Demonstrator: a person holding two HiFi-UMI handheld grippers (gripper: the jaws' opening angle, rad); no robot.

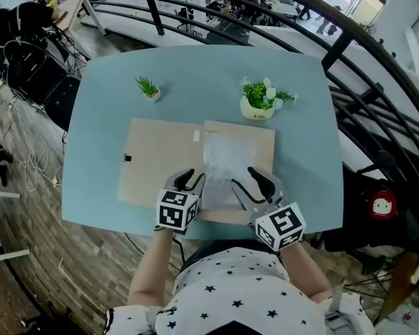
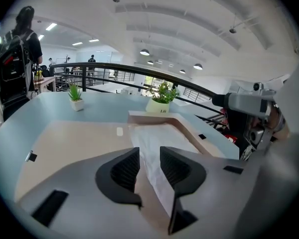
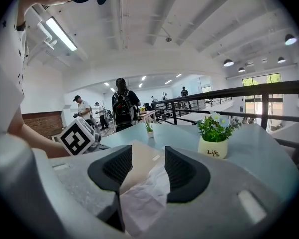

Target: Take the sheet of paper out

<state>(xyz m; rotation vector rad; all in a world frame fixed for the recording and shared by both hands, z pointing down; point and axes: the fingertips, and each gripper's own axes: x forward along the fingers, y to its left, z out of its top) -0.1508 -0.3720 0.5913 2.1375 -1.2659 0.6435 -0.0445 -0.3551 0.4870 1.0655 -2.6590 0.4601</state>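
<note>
A flat brown cardboard folder (image 1: 160,162) lies open on the blue table (image 1: 195,82). A crinkled white sheet of paper (image 1: 227,159) rests on its right half, under a raised brown flap. My left gripper (image 1: 191,181) hovers at the sheet's near left edge, jaws apart, the paper's edge (image 2: 154,138) running into the gap. My right gripper (image 1: 251,185) stands open over the sheet's near right part, with the paper (image 3: 144,198) below its jaws. In their own views the left gripper (image 2: 149,171) and right gripper (image 3: 148,171) both show a clear gap.
A small green plant (image 1: 149,88) stands at the table's far left, and a leafy plant in a white pot (image 1: 260,100) stands just beyond the folder. A black railing (image 1: 265,19) curves behind the table. The table's near edge is right under my grippers.
</note>
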